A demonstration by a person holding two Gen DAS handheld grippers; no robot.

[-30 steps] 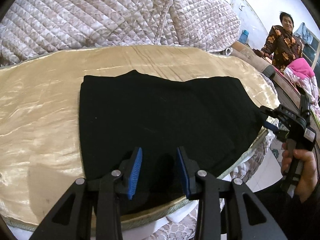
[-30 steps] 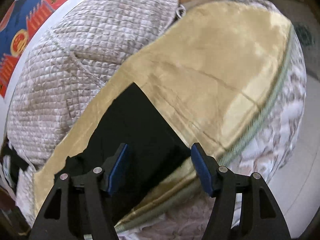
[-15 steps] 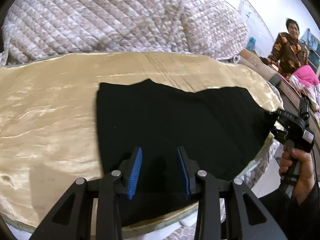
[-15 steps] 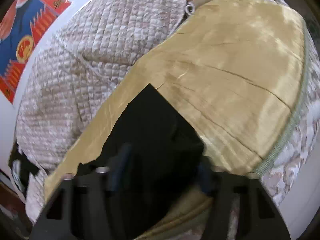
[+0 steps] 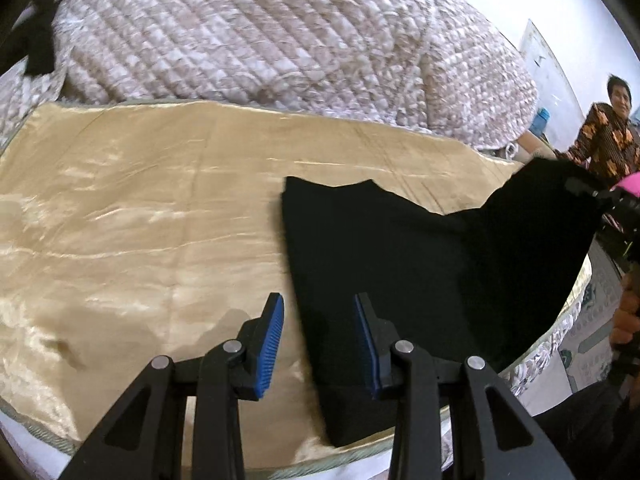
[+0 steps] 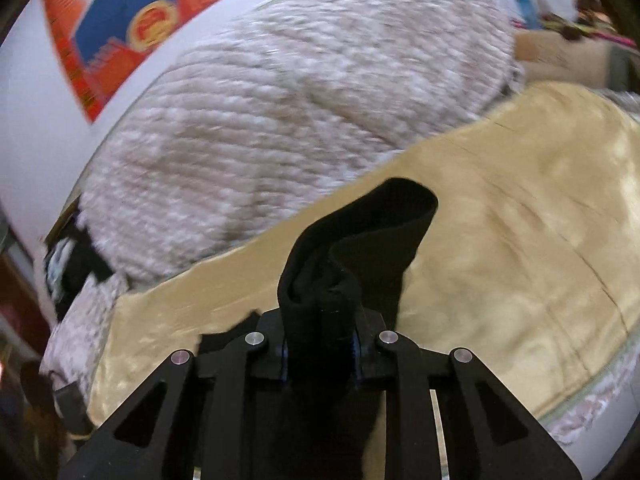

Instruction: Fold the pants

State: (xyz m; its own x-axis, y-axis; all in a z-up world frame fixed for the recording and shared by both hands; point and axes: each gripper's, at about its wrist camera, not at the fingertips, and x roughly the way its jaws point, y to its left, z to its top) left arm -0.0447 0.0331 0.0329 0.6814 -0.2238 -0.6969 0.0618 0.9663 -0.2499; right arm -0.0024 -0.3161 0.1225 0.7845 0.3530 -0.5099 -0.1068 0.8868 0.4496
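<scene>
My right gripper (image 6: 320, 354) is closing on a bunched fold of the black pants (image 5: 420, 280), the cloth pinched between its blue pads and standing up in a loop above the jaws, so that end of the garment hangs lifted off the bed. From my left wrist view the raised corner shows at the far right, up in the air near the right gripper's dark body, while the rest of the pants lies flat on the shiny gold bedspread (image 5: 140, 220), close to the near edge of the bed. My left gripper (image 5: 320, 340) hangs partly open just above that near part; its left pad is over bare gold cloth and its right pad over the black fabric, with the pants' left edge running between them, and nothing is gripped there. A quilted beige comforter (image 5: 260, 40) is heaped behind the bedspread, and a person in a patterned top (image 5: 600, 144) stands at the far right.
</scene>
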